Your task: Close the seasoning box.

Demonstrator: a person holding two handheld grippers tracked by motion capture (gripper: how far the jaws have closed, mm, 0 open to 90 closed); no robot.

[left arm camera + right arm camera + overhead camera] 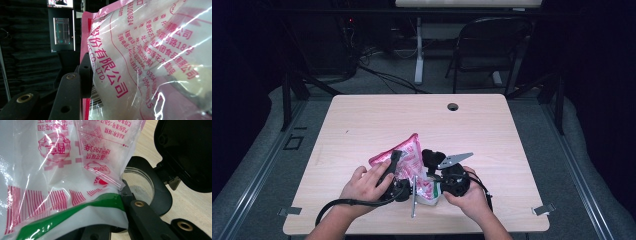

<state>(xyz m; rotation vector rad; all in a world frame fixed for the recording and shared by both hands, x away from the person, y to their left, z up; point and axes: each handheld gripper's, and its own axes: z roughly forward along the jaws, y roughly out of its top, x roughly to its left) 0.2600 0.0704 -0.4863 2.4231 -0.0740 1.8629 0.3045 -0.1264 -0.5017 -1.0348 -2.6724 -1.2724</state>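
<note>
holding a soft plastic bag (pixel 409 162) between them, both hands work at the near middle of the table (pixel 362 120). nearest the person, the right gripper (pixel 443 186) has its jaws pressed together on the bag's green-edged lower corner; in the right gripper view that thin film (pixel 62 182) bunches over the black jaws, so the pinch is on plastic only. the left gripper (pixel 394 167) pinches the pink-bordered side of the bag, its jaws partly spread around the bulk; in the left gripper view the clear film with pink print (pixel 140 57) swells against the jaw (pixel 85 75).

the bag looks light to moderate in weight, filled with something pale and loose or granular, so it probably sags and shifts when lifted. the film is glossy and creased, likely slippery, and could tear if the two grips pull apart hard. the sealed pink border and the green-edged corner seem the safest places to take hold, since the seam is stiffer than the clear belly.

just beyond the right gripper sits a small clear round container with a black rim (pixel 140 187), its black lid (pixel 185 152) standing open. farther off, a metal rod (pixel 414 196) lies on the table beside the bag, and a chair (pixel 489 45) stands beyond the far edge.
</note>
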